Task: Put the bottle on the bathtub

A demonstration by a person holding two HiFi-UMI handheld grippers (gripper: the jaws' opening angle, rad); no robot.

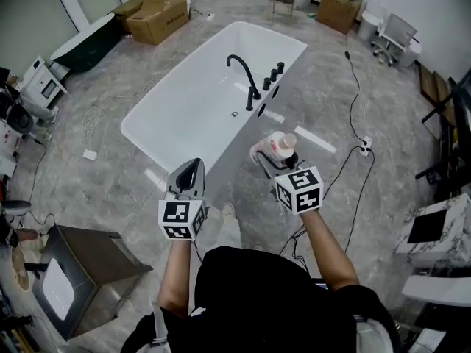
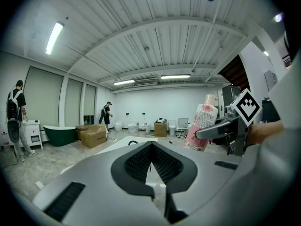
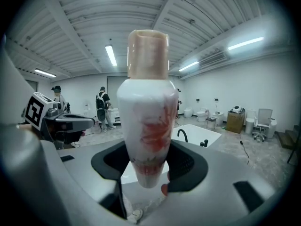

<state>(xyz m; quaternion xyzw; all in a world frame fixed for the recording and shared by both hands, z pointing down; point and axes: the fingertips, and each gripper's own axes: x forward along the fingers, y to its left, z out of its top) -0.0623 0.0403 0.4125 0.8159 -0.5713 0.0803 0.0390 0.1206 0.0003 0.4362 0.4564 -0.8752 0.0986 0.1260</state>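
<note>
A white bottle (image 1: 273,147) with red flower print and a pale pink cap is held upright in my right gripper (image 1: 277,160), which is shut on its lower body. It hangs above the grey floor, just off the near right side of the white bathtub (image 1: 191,112). In the right gripper view the bottle (image 3: 148,121) fills the middle between the dark pads (image 3: 188,166), with the bathtub (image 3: 200,135) behind. My left gripper (image 1: 191,173) is shut and empty, near the tub's front corner. From the left gripper view, its jaws meet at the tip and the bottle (image 2: 202,126) stands to the right.
A black faucet (image 1: 246,79) and knobs sit on the tub's right ledge. Cardboard boxes (image 1: 156,12) and a dark green tub (image 1: 85,44) stand at the back left. A black cable (image 1: 354,87) runs to a socket strip (image 1: 365,147). A dark side table (image 1: 85,274) is near left. Two people (image 2: 14,119) stand far off.
</note>
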